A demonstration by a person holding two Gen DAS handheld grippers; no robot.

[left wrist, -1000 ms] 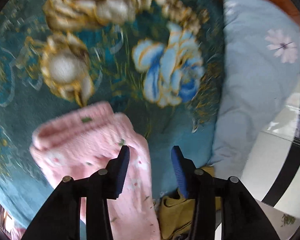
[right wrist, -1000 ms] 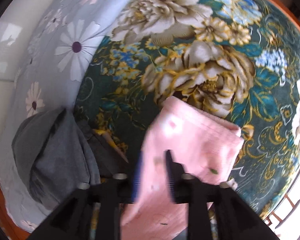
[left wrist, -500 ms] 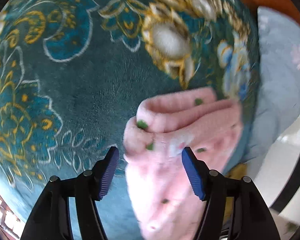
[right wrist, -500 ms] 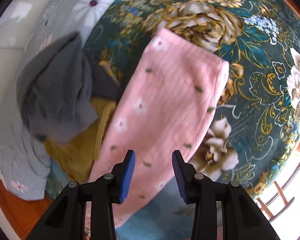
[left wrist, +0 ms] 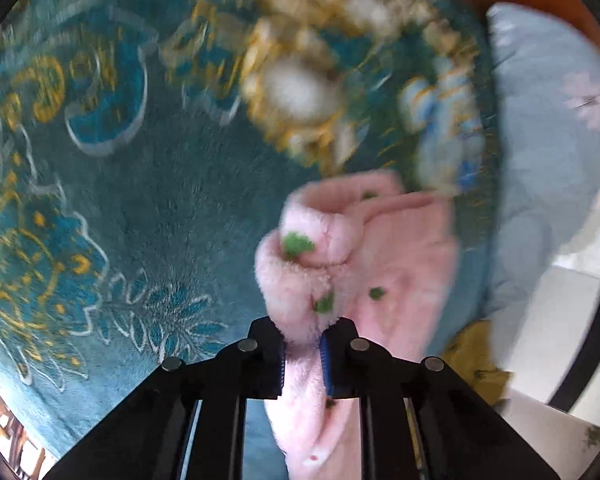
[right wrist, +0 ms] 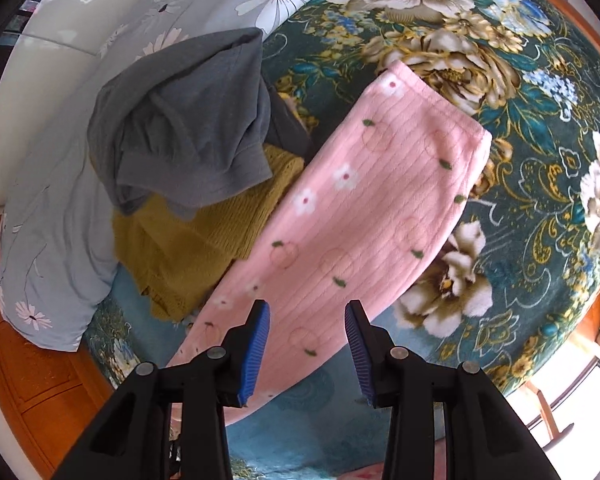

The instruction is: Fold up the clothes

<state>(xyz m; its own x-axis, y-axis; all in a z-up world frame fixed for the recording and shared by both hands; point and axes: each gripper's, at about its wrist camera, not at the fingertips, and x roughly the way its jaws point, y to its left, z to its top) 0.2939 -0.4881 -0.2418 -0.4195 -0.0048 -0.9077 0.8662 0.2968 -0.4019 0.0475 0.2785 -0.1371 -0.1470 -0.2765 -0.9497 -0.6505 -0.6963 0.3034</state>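
A pink fleece garment (right wrist: 360,208) with small flowers and green leaves lies lengthwise on the teal floral blanket (right wrist: 520,120). In the left wrist view its near edge (left wrist: 400,264) is bunched into a fold. My left gripper (left wrist: 302,336) points steeply down, its jaws closing with the blue pads pressed on that fold. My right gripper (right wrist: 307,312) hangs open above the garment's lower part with nothing between its fingers.
A grey garment (right wrist: 188,120) lies on a mustard knit (right wrist: 204,248) left of the pink one. A pale blue daisy-print pillow (right wrist: 52,240) lies beyond them. The wooden bed frame (right wrist: 28,380) runs along the lower left. The blanket (left wrist: 140,200) spreads left of the left gripper.
The left gripper moved over the pink garment's edge, widened, then closed on a bunched fold. The right gripper rose and drew back from the garment, which now shows at nearly full length.
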